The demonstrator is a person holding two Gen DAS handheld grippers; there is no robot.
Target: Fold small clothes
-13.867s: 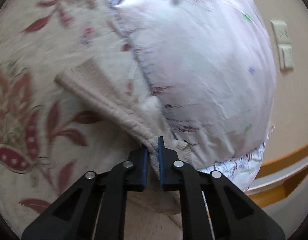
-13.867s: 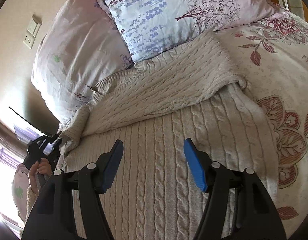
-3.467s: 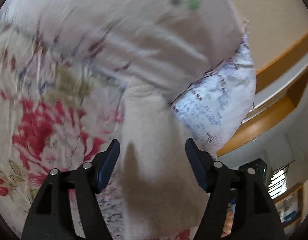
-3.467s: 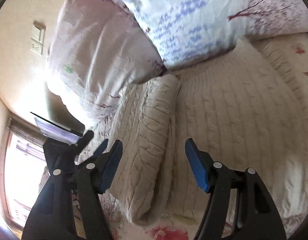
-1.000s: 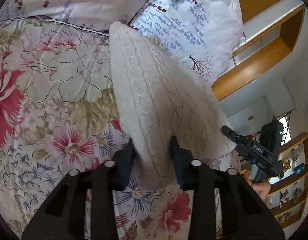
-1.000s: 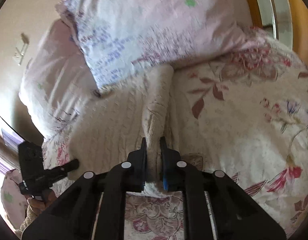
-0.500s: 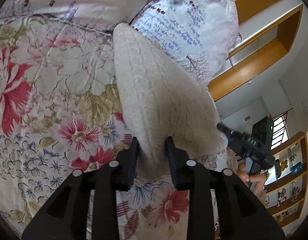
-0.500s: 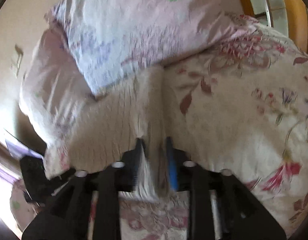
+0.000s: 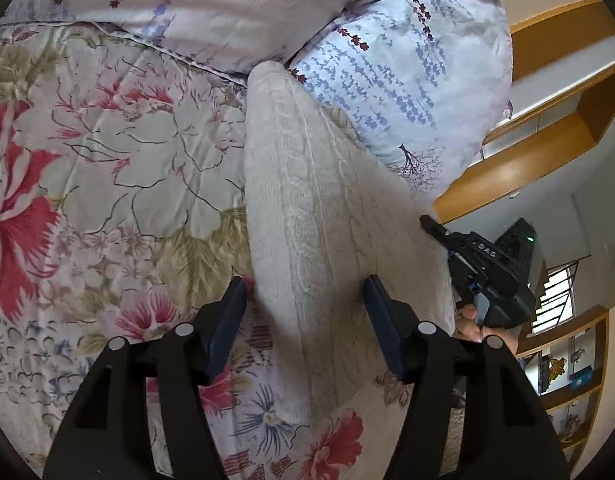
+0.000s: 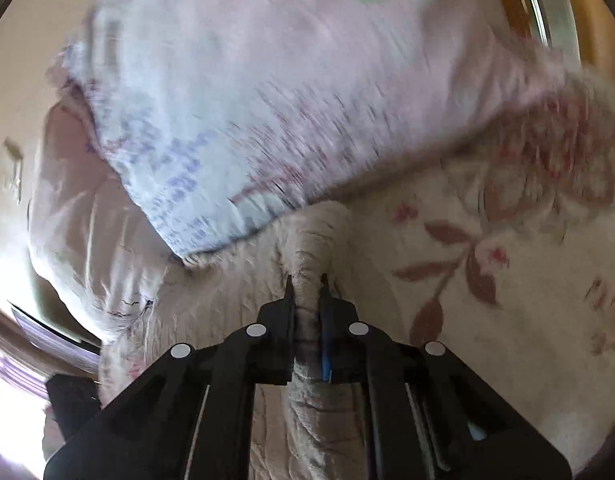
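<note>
A folded cream cable-knit sweater (image 9: 307,208) lies on the floral bedspread (image 9: 107,168), its far end against the pillows. My left gripper (image 9: 305,312) straddles the near end of the sweater. Its jaws are opening, the sweater lies between them, and the left pad stands off the knit. My right gripper (image 10: 307,292) is shut on a rolled edge of the sweater (image 10: 311,240) close under the pillows; that view is motion-blurred. In the left wrist view the right gripper (image 9: 483,268) shows at the sweater's right side, held by a hand (image 9: 475,328).
Two pillows, a pale pink one (image 9: 211,12) and a blue-flowered one (image 9: 407,72), lean at the head of the bed. A wooden headboard shelf (image 9: 519,152) runs behind them. A wall switch (image 10: 15,176) sits on the left wall.
My left jaws have spread and let go of the sweater's near end. My right gripper opened briefly, slid toward the pillows, and clamped again on the sweater's edge.
</note>
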